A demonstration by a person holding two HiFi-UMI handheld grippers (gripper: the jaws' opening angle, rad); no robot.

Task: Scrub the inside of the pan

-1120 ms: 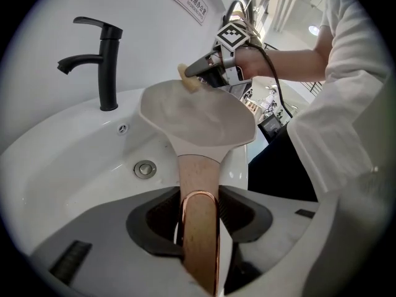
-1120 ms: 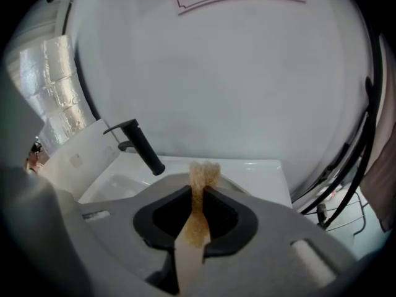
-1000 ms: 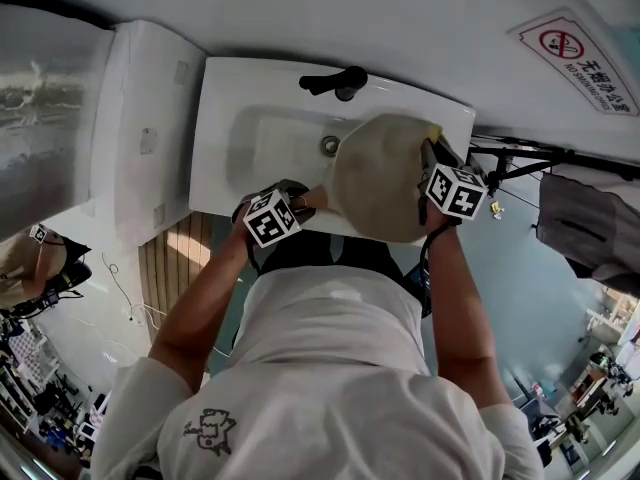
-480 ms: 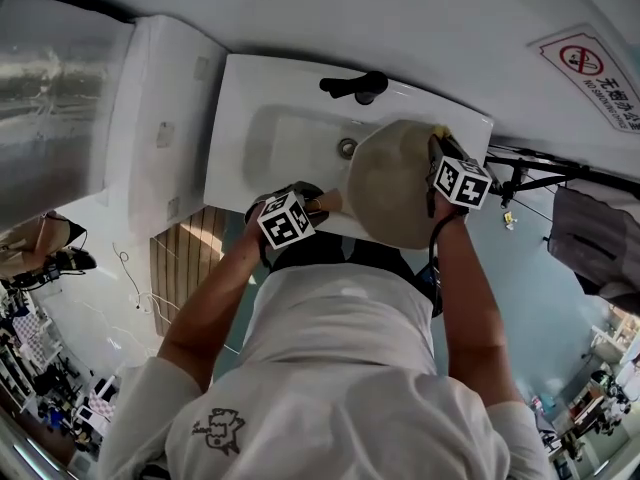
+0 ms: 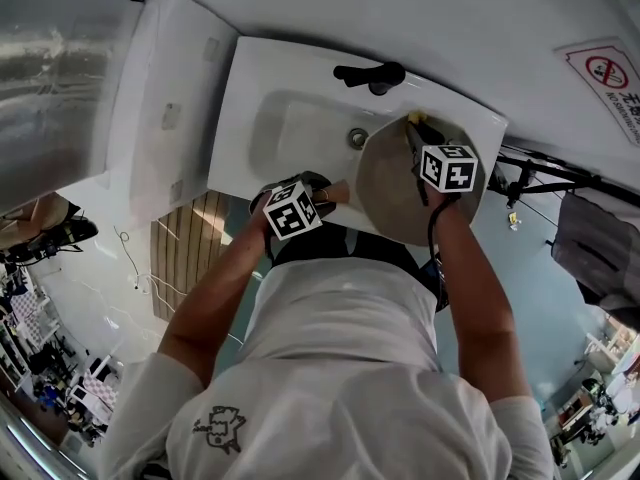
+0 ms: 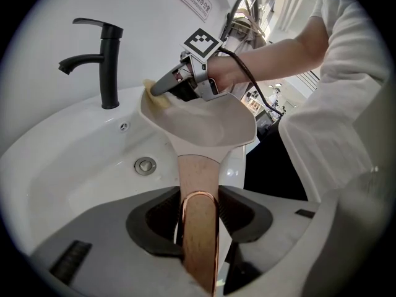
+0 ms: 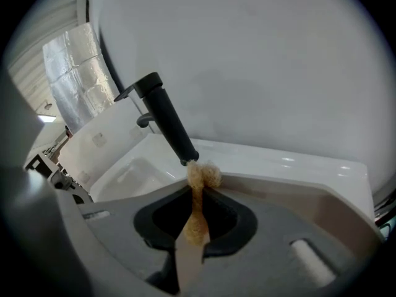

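Two claws work over a white sink. Left claw is clamped on the wooden handle, steadying the tilted pan just ahead of it. Right claw pinches a yellow scrub pad at the pan's far rim, apparently placed for scrubbing.

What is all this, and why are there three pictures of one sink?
There is no robot here: a person holds a tool with two jaws in each hand. One picture comes from a camera on the person's head, looking down. The other two come from cameras riding on the tools. The left gripper clamps the wooden handle of a pan, held over a white sink with a black tap. The right gripper pinches a yellow sponge at the pan's far side.
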